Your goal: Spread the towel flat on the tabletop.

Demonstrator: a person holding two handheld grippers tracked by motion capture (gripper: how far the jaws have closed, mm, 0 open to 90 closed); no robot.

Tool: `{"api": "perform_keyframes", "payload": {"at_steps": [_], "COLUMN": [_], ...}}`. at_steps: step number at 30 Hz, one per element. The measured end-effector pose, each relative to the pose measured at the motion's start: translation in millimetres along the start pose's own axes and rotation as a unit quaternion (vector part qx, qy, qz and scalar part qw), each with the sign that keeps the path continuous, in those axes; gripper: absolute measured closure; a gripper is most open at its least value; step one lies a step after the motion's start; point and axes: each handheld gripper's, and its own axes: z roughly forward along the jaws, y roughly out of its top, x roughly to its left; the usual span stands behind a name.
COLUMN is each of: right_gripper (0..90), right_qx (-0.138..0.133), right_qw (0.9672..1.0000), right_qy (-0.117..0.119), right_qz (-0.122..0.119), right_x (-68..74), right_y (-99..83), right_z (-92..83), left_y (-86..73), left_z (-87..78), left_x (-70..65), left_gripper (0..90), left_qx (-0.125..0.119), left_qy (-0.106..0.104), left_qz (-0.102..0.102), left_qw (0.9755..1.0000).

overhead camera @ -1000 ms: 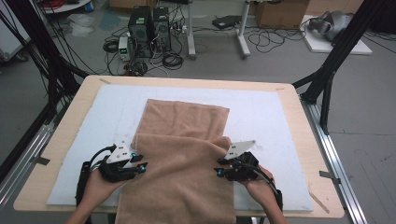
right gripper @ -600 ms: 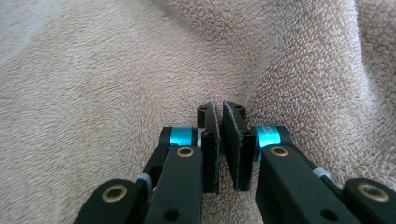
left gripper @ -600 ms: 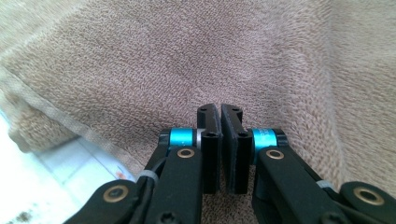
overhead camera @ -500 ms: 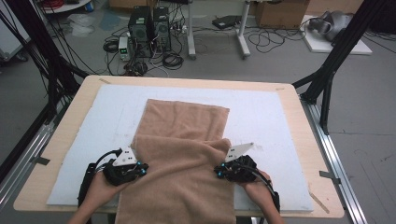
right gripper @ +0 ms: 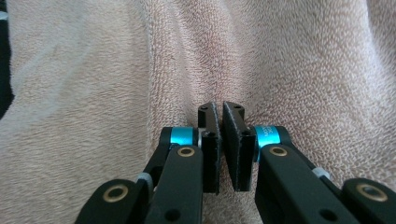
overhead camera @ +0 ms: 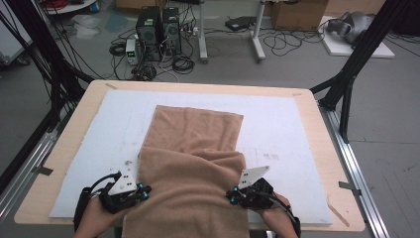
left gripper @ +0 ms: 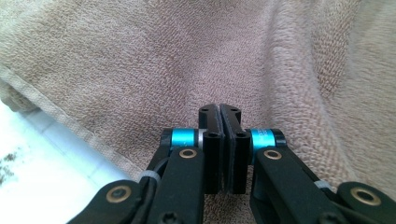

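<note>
A tan towel (overhead camera: 195, 163) lies lengthwise down the middle of a white mat (overhead camera: 292, 129) on the wooden worktop (overhead camera: 327, 148), its near part doubled over and hanging past the front edge. The left gripper (overhead camera: 141, 192) meets the towel's left edge near the front, and its fingers (left gripper: 210, 140) have just closed, pressed together with terry cloth behind them. The right gripper (overhead camera: 233, 196) meets the right edge, its fingers (right gripper: 236, 144) also just closed to a narrow slit; whether either pair pinches cloth I cannot tell.
</note>
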Motion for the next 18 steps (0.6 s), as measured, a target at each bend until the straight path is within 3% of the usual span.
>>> {"api": "perform_keyframes", "payload": {"at_steps": [5,9,12,14,18], "right_gripper": [85.1,75.8,70.1,66.1,62.7], "right_qx": [-0.009,-0.034,-0.051,-0.044,-0.023], "right_qw": [0.9998,0.999,0.9984,0.9981,0.9988], "right_qy": [0.011,0.005,-0.016,-0.038,-0.044], "right_qz": [-0.017,-0.028,-0.021,-0.019,0.001], "right_x": [17.6,24.7,17.1,5.1,-18.8], "right_y": [0.9,5.7,12.2,17.4,20.1], "right_z": [-7.1,-17.9,-25.4,-25.4,-12.5], "left_y": [-4.9,-1.3,6.2,10.9,15.6], "left_z": [-12.5,-19.8,-19.2,-13.8,5.9], "left_x": [-8.4,-5.5,4.2,10.4,20.8], "left_gripper": [87.3,81.1,74.3,72.3,69.4], "left_qx": [0.001,-0.015,-0.025,-0.025,-0.019], "left_qy": [-0.009,-0.004,0.005,0.01,0.009], "left_qz": [0.004,0.0,-0.007,-0.009,-0.019], "left_qw": [1.0,0.9999,0.9997,0.9996,0.9996]}}
